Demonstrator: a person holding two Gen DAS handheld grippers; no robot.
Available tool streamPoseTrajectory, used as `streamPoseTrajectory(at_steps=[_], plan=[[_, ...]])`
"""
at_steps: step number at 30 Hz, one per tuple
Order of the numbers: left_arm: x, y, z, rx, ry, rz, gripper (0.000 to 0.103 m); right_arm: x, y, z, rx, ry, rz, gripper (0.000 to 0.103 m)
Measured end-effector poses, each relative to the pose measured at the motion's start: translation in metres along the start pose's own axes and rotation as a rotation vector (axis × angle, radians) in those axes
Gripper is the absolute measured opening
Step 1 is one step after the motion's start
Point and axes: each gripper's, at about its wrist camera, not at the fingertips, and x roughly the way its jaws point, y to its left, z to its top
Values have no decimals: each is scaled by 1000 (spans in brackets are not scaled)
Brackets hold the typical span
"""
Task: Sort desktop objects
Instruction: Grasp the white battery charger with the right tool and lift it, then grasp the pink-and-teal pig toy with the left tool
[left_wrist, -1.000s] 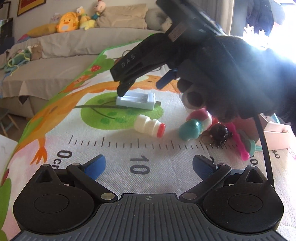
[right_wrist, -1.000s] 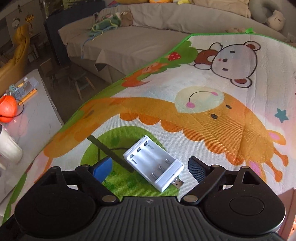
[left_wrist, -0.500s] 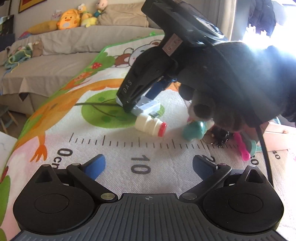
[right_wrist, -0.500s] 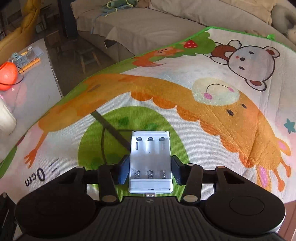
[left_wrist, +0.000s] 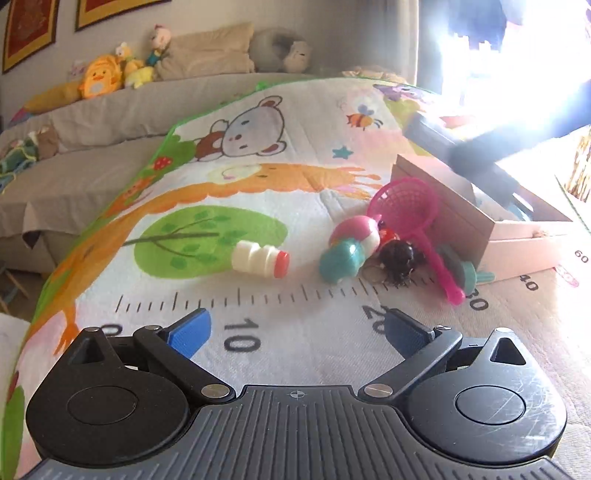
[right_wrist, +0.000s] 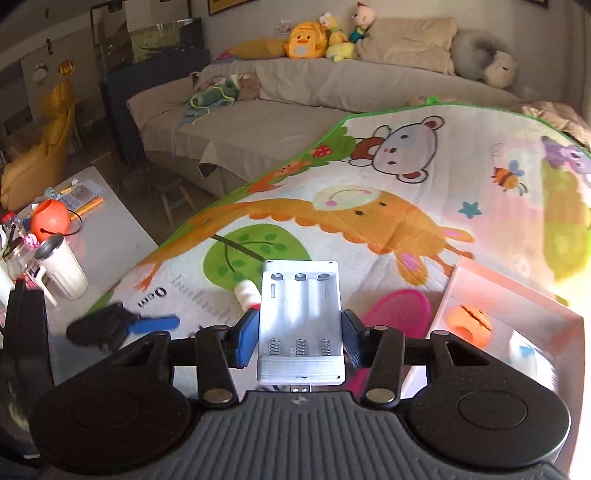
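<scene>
Your right gripper (right_wrist: 299, 341) is clamped on the white battery charger (right_wrist: 301, 321), blue pads squeezing its long flat sides, and it's up off the play mat (right_wrist: 369, 229) now, hanging near the open cardboard box (right_wrist: 517, 291) on the right. Gripping it across the narrow width makes sense: it's a hard, smooth plastic slab with three molded slots and springs at the near end, so the straight edges give the pads something square to bite. I'd guess the box is where it's headed, since an orange ball (right_wrist: 469, 325) already sits inside. Your left gripper (left_wrist: 295, 332) is wide open with nothing in it, hovering low over the printed ruler. Beyond it lie the little ribbed white bottle (left_wrist: 260, 258) on its side, a glossy teal-and-pink toy (left_wrist: 349, 247), and a pink mesh net (left_wrist: 406, 206) leaning against the box wall.
</scene>
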Motion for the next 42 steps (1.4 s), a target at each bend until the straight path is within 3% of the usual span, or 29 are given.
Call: streamPoseTrajectory(at_steps=[3, 5, 10, 13, 16, 17, 23, 29, 34, 37, 40, 42], plan=[[7, -13, 13, 76, -49, -1, 97, -21, -5, -42, 0, 7, -62, 47], [17, -20, 23, 112, -44, 7, 73, -24, -8, -69, 19, 30, -90, 47], [58, -37, 37, 165, 24, -13, 72, -18, -15, -120, 99, 65, -124, 47], [78, -44, 36, 171, 82, 8, 52, -14, -20, -138, 154, 66, -111, 47], [76, -43, 34, 162, 74, 10, 36, -11, -23, -151, 185, 67, -107, 47], [73, -43, 33, 164, 71, 18, 34, -10, -23, -154, 190, 66, -112, 48], [39, -39, 20, 144, 56, 4, 33, -10, -16, -159, 176, 37, -131, 51], [-11, -42, -7, 118, 87, -110, 33, -10, -6, -159, 154, 30, -127, 53], [-32, -45, -27, 115, 115, -154, 35, -9, 6, -157, 136, 34, -96, 55], [-35, -44, -28, 119, 107, -147, 38, -7, 13, -158, 127, 37, -90, 62], [-30, -41, -26, 115, 107, -103, 53, -7, 16, -158, 124, 39, -96, 64], [-25, -41, -24, 118, 112, -73, 54, -8, 16, -159, 125, 41, -104, 65]])
